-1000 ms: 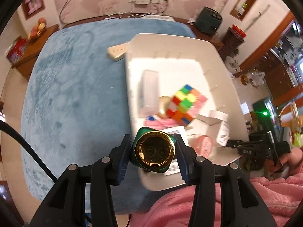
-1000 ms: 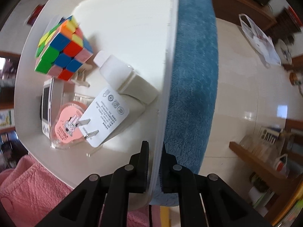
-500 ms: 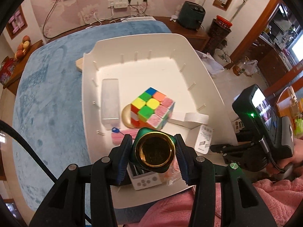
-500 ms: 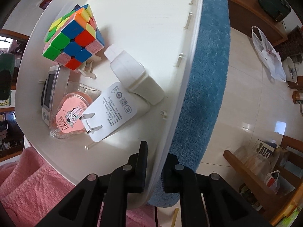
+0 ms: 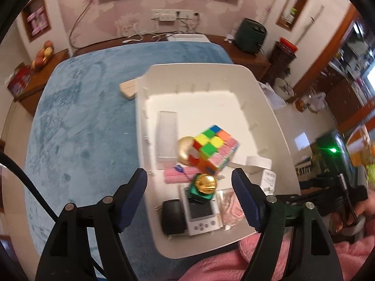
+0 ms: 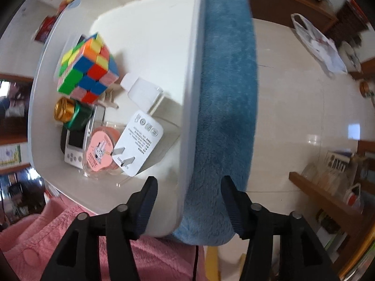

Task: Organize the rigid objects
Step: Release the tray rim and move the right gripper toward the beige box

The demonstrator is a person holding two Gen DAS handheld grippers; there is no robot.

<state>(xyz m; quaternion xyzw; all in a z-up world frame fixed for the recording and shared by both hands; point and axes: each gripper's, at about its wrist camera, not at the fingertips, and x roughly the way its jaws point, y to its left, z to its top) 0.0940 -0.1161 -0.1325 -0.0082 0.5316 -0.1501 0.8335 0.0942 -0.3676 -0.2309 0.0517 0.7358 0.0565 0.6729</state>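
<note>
Left wrist: left gripper [image 5: 189,182] has just sprung wide, the gold-capped green bottle [image 5: 202,187] lying in the smooth white tray [image 5: 262,98]. Right gripper [image 6: 188,196] has just opened, straddling the rim untouching.

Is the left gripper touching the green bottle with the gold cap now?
Apart. In the left wrist view the left gripper is open, and the green bottle lies in the white tray with clear gaps to both pads.
</note>
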